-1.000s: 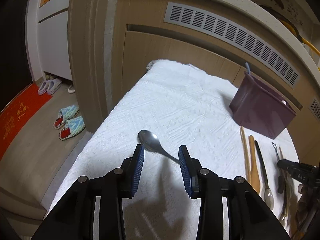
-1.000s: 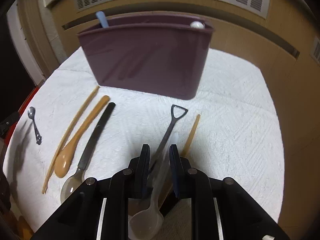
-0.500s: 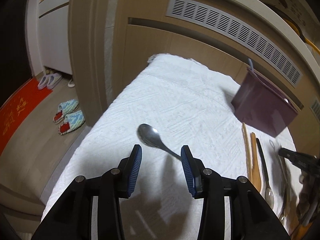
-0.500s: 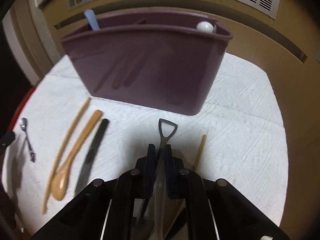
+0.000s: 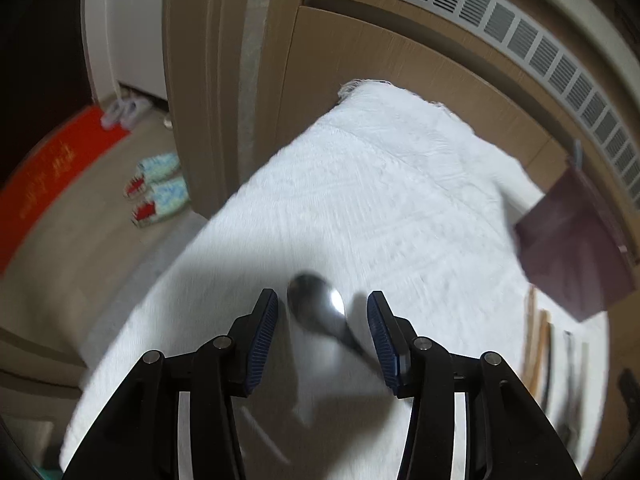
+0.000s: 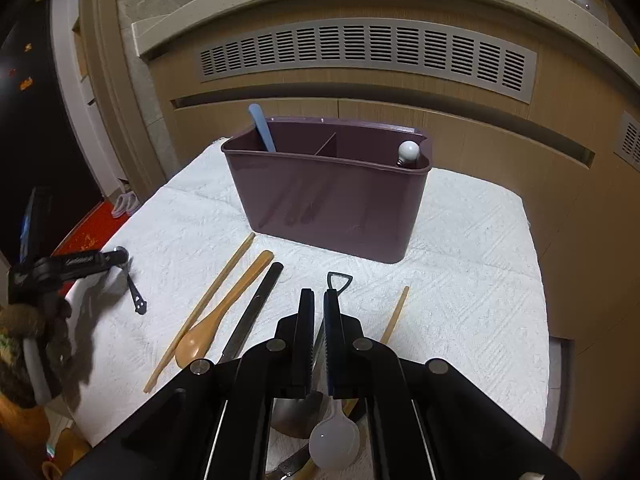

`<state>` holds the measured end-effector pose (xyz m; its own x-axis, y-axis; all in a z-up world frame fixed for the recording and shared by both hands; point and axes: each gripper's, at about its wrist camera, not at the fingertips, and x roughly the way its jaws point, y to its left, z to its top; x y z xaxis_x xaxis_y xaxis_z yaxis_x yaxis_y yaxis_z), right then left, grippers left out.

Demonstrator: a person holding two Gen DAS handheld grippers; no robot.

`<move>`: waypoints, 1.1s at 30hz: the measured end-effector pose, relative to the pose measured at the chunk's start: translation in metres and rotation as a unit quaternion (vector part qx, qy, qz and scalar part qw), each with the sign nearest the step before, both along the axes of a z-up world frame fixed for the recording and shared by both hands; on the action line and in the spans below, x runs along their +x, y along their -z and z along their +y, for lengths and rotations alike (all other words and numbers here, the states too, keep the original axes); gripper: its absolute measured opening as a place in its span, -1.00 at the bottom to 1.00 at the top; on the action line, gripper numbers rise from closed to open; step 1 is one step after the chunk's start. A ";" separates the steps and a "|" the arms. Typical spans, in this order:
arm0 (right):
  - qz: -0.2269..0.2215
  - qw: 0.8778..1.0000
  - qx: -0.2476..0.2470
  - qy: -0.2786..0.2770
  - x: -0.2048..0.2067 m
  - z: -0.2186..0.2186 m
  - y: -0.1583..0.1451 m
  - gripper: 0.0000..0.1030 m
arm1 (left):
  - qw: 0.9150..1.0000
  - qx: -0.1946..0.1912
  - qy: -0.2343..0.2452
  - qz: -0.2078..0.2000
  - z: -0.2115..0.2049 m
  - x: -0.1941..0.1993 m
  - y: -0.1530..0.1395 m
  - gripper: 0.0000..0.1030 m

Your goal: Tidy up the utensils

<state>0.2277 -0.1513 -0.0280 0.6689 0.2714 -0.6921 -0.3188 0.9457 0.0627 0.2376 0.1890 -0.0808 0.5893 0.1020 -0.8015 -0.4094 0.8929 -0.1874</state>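
My left gripper [image 5: 322, 312] is open; a steel spoon [image 5: 318, 306] lies on the white cloth with its bowl between the blue fingertips, blurred. My right gripper [image 6: 316, 312] is shut on a dark utensil with a triangular loop end [image 6: 339, 280], held above the cloth in front of the purple two-compartment holder [image 6: 332, 208]. The holder has a blue handle [image 6: 262, 132] in its left part and a white-tipped utensil [image 6: 409, 152] in its right. The left gripper [image 6: 116, 258] shows at the left of the right wrist view over the steel spoon's handle [image 6: 136, 298].
On the cloth [image 6: 460, 280] lie a wooden chopstick [image 6: 204, 304], a wooden spoon [image 6: 216, 320], a black-handled utensil [image 6: 256, 308], another chopstick [image 6: 394, 316] and a white plastic spoon [image 6: 334, 442]. Wooden cabinet [image 6: 400, 120] stands behind. Slippers [image 5: 156, 192] are on the floor left.
My left gripper moved forward, so the steel spoon's bowl now sits between its fingers. My right gripper rose and drew back from the holder with the loop-ended utensil.
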 end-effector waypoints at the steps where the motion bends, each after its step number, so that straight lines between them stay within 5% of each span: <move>1: 0.002 1.000 0.002 0.002 0.001 -0.003 0.002 -0.91 | 1.000 0.015 0.001 0.002 -0.004 0.005 0.000 -0.07; 3: 0.006 1.000 0.005 0.003 0.000 -0.007 0.006 -0.91 | 0.999 0.042 0.013 0.002 -0.012 0.009 0.002 -0.10; 7: 0.009 1.000 -0.009 0.005 -0.003 -0.013 0.018 -0.83 | 0.995 0.082 0.047 -0.025 -0.029 0.004 0.005 -0.62; 9: 0.013 1.000 -0.014 0.007 -0.002 -0.014 0.023 -0.54 | 0.993 0.093 0.060 -0.048 -0.034 -0.003 -0.001 -0.84; 15: 0.030 0.999 -0.015 0.001 0.003 -0.009 0.031 -0.33 | 0.985 0.103 0.101 -0.096 -0.052 -0.024 -0.021 -0.88; 19: 0.059 0.998 -0.007 -0.022 0.016 0.011 0.034 -0.19 | 0.983 0.071 0.126 -0.109 -0.055 -0.032 -0.028 -0.88; 25: 0.105 0.994 0.000 -0.029 0.055 0.054 0.045 -0.20 | 0.985 0.047 0.135 -0.100 -0.050 -0.037 -0.027 -0.84; 30: 0.110 0.994 -0.020 -0.008 0.080 0.082 0.050 -0.44 | 0.984 0.040 0.145 -0.095 -0.047 -0.041 -0.025 -0.68; 33: 0.083 0.996 -0.028 0.002 0.078 0.078 0.040 -0.44 | 0.971 0.033 0.217 -0.092 -0.068 -0.036 -0.026 -0.49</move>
<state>0.3062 -0.0735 -0.0677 0.5445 0.2277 -0.8072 -0.3055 0.9502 0.0619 0.2017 0.1205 -0.0545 0.7206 -0.1403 -0.6790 0.0432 0.9865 -0.1581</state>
